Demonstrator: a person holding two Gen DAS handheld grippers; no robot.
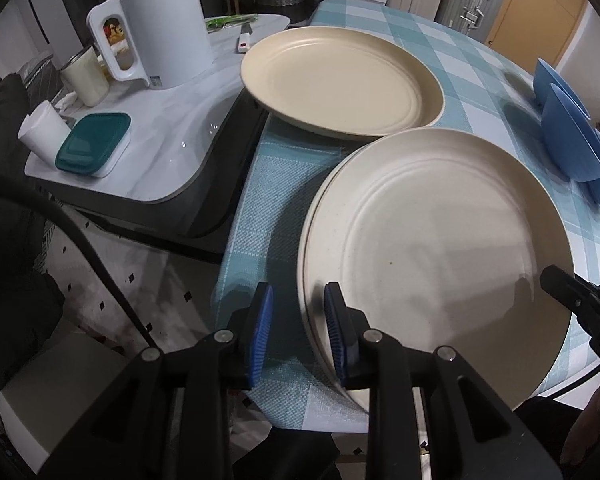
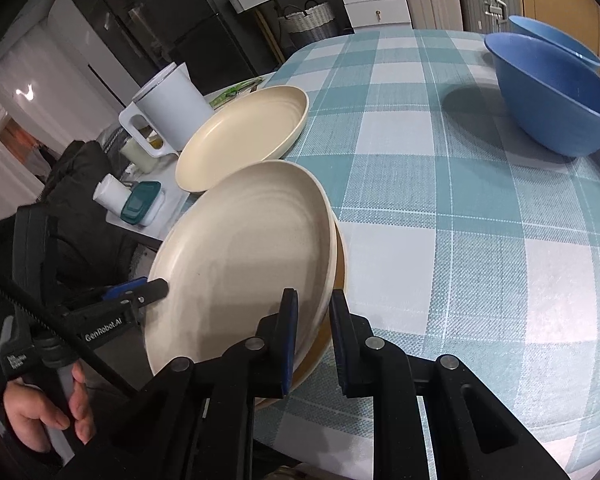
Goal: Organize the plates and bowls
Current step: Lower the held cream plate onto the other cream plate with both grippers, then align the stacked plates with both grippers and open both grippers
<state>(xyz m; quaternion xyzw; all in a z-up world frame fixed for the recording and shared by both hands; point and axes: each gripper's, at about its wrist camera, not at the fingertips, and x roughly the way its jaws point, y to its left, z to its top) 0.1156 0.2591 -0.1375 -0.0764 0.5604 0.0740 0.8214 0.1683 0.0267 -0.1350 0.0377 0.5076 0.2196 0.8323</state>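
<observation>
A round desk (image 2: 480, 216) covered in a teal and white checked cloth is seen from two wrist cameras. Near its front edge a cream plate (image 1: 440, 256) is stacked on a second plate, whose rim (image 2: 338, 256) shows just beneath it; the pair overhangs the desk edge slightly. The upper plate is matte, shallow, with faint concentric rings and a raised lip.

The left tongs (image 1: 298, 330) are held apart, with the near rim of the stack set between the blue-padded fingers (image 1: 262, 332); no clamping is seen. The right tongs (image 2: 312, 338) are likewise apart, straddling the opposite rim of the stack.

A third cream plate (image 1: 340, 80) lies further back, partly over the desk edge. Blue bowls (image 2: 556, 92) are grouped at the desk's right side, well apart from the plates. On a side table beyond, a white kettle (image 1: 160, 32) and a teal-lidded box (image 1: 94, 142) are seen.
</observation>
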